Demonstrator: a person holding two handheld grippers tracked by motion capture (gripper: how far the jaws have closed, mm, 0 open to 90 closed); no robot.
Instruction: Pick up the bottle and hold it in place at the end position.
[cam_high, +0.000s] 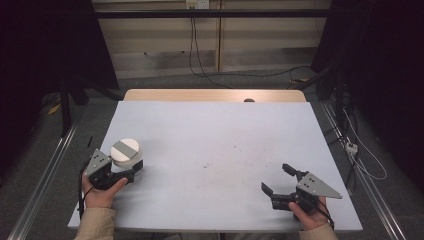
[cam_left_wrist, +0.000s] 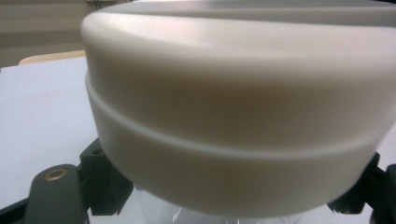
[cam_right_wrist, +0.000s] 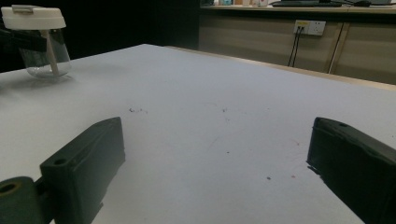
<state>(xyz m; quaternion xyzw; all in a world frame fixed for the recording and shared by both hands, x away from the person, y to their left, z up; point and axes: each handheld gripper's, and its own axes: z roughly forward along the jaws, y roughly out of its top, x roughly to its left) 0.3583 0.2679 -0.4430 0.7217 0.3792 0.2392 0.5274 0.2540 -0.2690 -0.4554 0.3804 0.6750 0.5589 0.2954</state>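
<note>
Both grippers, left gripper (cam_high: 131, 174) and right gripper (cam_high: 276, 178), are black with blocky square-ended jaws, each topped by a grey three-cornered plate dotted with small screws, a brass-ringed hole at a jaw base, black cables trailing, and beige sleeves (cam_high: 96, 223) at the wrists.

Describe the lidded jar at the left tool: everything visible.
The jar is a clear, glass-like cup under a wide cream-white round lid with a grey flap across its top and a groove round its side. It stands upright near the table's left edge. The left tool is shut on the clear body just below the lid.
</note>
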